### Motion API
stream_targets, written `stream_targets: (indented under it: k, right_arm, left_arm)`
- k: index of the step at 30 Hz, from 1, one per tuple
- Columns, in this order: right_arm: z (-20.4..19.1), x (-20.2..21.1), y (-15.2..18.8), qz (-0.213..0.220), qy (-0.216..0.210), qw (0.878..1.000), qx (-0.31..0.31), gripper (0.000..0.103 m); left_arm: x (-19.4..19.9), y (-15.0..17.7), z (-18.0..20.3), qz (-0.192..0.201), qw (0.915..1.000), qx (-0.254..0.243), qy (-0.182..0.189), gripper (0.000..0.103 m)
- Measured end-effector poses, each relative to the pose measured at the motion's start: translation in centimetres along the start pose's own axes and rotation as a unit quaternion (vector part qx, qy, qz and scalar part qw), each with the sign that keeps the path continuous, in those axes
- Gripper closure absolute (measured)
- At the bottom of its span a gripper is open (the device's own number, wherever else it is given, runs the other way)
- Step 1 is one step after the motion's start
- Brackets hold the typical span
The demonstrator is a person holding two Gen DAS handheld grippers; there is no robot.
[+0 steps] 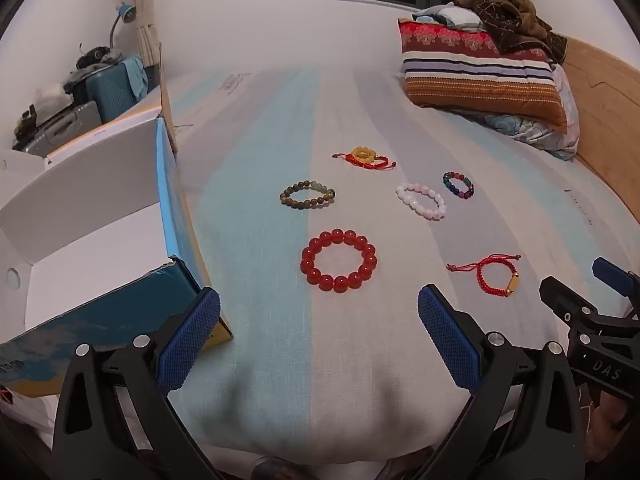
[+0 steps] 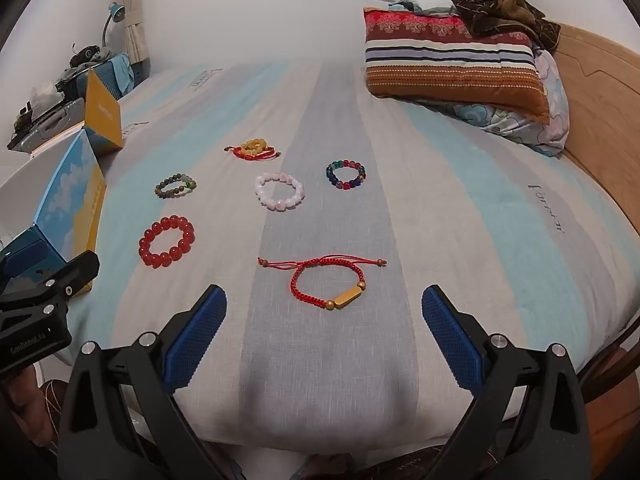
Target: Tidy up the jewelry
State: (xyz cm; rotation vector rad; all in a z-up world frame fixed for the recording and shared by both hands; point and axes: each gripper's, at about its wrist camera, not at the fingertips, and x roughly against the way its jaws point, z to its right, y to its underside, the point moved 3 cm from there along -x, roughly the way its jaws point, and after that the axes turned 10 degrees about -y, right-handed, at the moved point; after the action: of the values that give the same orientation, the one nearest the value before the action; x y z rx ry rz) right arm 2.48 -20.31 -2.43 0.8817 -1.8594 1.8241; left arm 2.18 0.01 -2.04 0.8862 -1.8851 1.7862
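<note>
Beside the open box, left wrist view:
Open box (image 1: 92, 240): white inside, blue outside, on the bed (image 1: 260, 360) at the left edge; likely where the jewelry goes.
Red bead bracelet (image 1: 338, 261): just right of the box, nearest the camera; big glossy beads, probably smooth, heavy and slippery; best pinched across one side of the ring.
Brown bead bracelet (image 1: 308, 196): beyond the red beads, farther from the box.
Left hand-held gripper (image 1: 319, 332): jaws spread wide, nothing between them, above the sheet short of the red beads.

Right of the box, right wrist view:
Red cord bracelet (image 2: 332, 286): well right of the box; thin, limp cord with a stiff gold bar; the bar looks the surest hold.
Pink bead bracelet (image 2: 279, 191): beyond the cord bracelet.
Multicolour bead bracelet (image 2: 346, 175): farthest from the box.
Right hand-held gripper (image 2: 324, 334): wide apart, empty, just short of the cord bracelet.
</note>
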Motion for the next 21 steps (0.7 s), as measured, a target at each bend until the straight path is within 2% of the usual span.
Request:
stream_targets:
  k: [21]
  right_arm:
    - [-0.24,0.01,0.27,-0.001,-0.001,1.000,0.002,0.009]
  left_arm:
    - [-0.06,0.27,0.02,0.001,1.0000,0.004,0.004,0.006]
